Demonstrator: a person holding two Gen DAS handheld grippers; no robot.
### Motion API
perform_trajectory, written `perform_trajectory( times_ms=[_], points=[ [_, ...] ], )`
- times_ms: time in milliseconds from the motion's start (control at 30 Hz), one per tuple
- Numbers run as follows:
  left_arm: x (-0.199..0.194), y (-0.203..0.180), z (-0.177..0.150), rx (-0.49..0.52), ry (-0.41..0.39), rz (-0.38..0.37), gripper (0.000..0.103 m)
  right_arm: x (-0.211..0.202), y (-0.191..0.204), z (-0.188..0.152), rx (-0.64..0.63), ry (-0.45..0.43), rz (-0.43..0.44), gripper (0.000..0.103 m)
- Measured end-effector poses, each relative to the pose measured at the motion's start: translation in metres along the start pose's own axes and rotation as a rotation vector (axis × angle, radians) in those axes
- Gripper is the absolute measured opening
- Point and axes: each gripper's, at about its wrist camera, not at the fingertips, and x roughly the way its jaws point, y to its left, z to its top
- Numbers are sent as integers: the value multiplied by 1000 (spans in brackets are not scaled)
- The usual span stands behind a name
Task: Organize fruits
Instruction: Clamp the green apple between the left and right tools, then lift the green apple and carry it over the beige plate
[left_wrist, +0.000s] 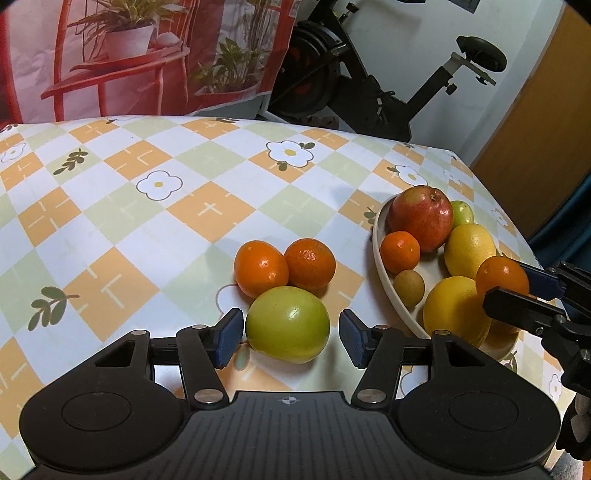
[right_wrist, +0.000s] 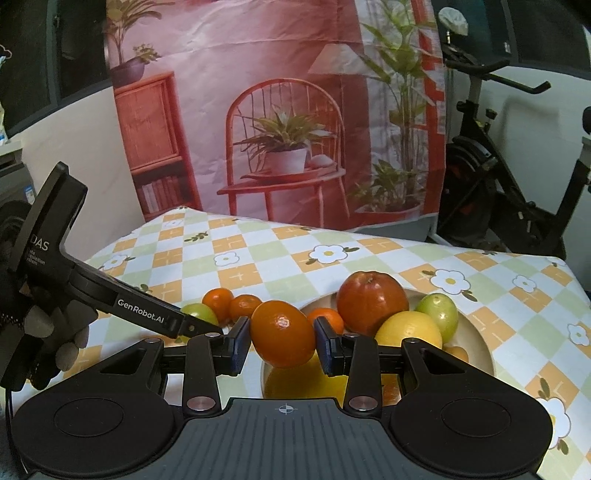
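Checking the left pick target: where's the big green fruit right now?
In the left wrist view the big green fruit sits on the tablecloth between the open left gripper's fingers, just in front of two tangerines and left of the plate.

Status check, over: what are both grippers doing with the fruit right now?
Right gripper shut on tangerine, over plate. Left gripper open around green apple. Two tangerines behind it.

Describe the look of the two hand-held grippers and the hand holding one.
Both are matte black plastic with silver pivot rivets, blue ribbed finger pads, round discs and a crosshair mark on the body. The left hand-held gripper bears white "GenRobot.AI" lettering. The right hand-held gripper matches it. The gloved hand wears black with grey fingertips.
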Motion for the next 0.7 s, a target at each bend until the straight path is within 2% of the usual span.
perform_trajectory(
  times_ms=[433,700],
  points=[
    [3,2,-3,-19,7,4,51,-6,-4,-3,12,-3,-5,34],
    [2,1,-4,-15,5,8,51,-7,-4,-5,13,0,-7,34]
  ],
)
